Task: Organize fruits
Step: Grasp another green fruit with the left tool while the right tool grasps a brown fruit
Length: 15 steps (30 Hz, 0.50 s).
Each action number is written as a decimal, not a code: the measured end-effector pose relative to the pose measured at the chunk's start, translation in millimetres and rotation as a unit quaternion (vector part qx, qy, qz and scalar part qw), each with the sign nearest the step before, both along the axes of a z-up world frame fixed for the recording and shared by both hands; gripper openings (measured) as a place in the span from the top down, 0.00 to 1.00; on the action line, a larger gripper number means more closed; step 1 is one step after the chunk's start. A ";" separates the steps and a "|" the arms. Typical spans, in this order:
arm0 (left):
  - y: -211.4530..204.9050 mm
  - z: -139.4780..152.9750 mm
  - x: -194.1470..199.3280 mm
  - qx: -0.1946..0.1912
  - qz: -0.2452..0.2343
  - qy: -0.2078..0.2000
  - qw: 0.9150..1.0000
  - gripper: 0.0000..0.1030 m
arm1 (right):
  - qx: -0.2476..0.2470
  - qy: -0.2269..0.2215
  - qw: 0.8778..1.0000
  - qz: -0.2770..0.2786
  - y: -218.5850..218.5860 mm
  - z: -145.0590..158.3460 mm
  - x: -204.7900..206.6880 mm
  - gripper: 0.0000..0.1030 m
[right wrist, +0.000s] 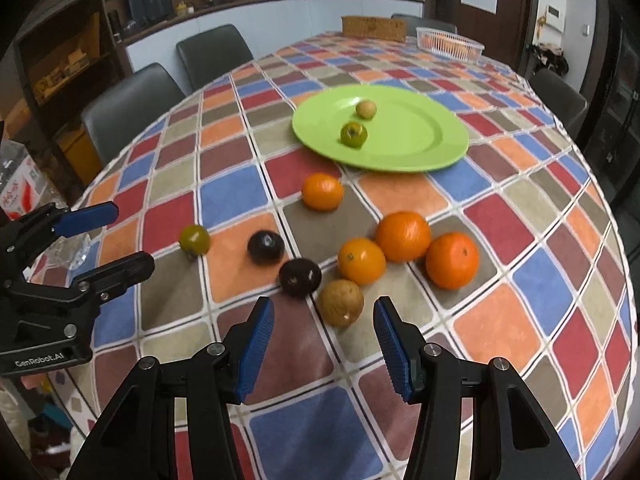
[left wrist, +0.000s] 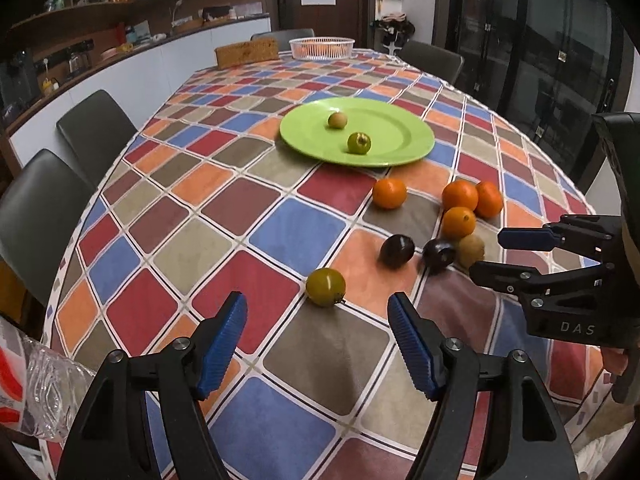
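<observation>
Green plate [left wrist: 416, 140] sits mid-tabletop, and on it two small fruits: one tan-green fruit [left wrist: 337, 120] toward the far side, one green fruit [left wrist: 359, 143] nearer the near rim, apart from each other. Off the plate, on the checked tablecloth [left wrist: 296, 232], I count eight more. Four oranges: a lone orange [left wrist: 389, 193] just off the plate's near edge, and a cluster of three oranges [left wrist: 460, 195] pressed close together to its right. Two dark plums, the left plum [left wrist: 397, 251] and the right plum [left wrist: 439, 254], lie side by side nearer us. One brownish fruit [right wrist: 341, 303] sits touching the nearest orange of the cluster and just beside the right plum. One yellow-green fruit [left wrist: 325, 287] lies alone on the left end of the row.

Left gripper [left wrist: 318, 344] hangs over the cloth, jaws parted wide with nothing between them, and the yellow-green fruit lies just beyond its tips. Right gripper [right wrist: 324, 346] points down too, jaws open and empty, narrower than the left pair; the brownish fruit lies just ahead of the gap, not touched by either blue pad.

Far end of the tabletop: one white basket [left wrist: 322, 48] and one woven tan box [left wrist: 247, 53]. Dark chairs [left wrist: 94, 128] line the left side, two of them near.
</observation>
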<state>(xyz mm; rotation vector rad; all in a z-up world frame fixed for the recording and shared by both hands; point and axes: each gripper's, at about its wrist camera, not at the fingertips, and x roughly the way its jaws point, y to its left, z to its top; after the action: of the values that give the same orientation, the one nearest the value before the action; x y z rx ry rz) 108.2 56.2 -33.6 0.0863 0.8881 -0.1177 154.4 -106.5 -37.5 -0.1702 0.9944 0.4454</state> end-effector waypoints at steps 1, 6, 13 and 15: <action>-0.3 -2.8 1.8 0.001 -0.002 0.003 1.000 0.30 | 0.000 0.004 1.000 -0.001 -0.2 -2.1 1.0 0.49; 1.2 -12.6 12.4 -0.008 0.000 0.020 1.000 0.31 | -0.007 0.011 1.000 -0.006 -0.2 -9.5 6.6 0.51; 0.2 -22.8 25.6 -0.006 -0.004 0.031 1.000 0.37 | -0.011 0.022 1.000 -0.011 -0.3 -15.3 12.9 0.60; 0.7 -27.4 31.4 -0.012 -0.003 0.040 0.999 0.43 | -0.010 0.025 1.000 -0.012 -0.3 -16.6 14.6 0.62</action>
<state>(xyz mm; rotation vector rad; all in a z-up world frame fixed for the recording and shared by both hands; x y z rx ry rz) 139.6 56.9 -61.1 0.0630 0.9665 -0.1376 169.0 -106.7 -54.1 -0.1651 1.0497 0.4197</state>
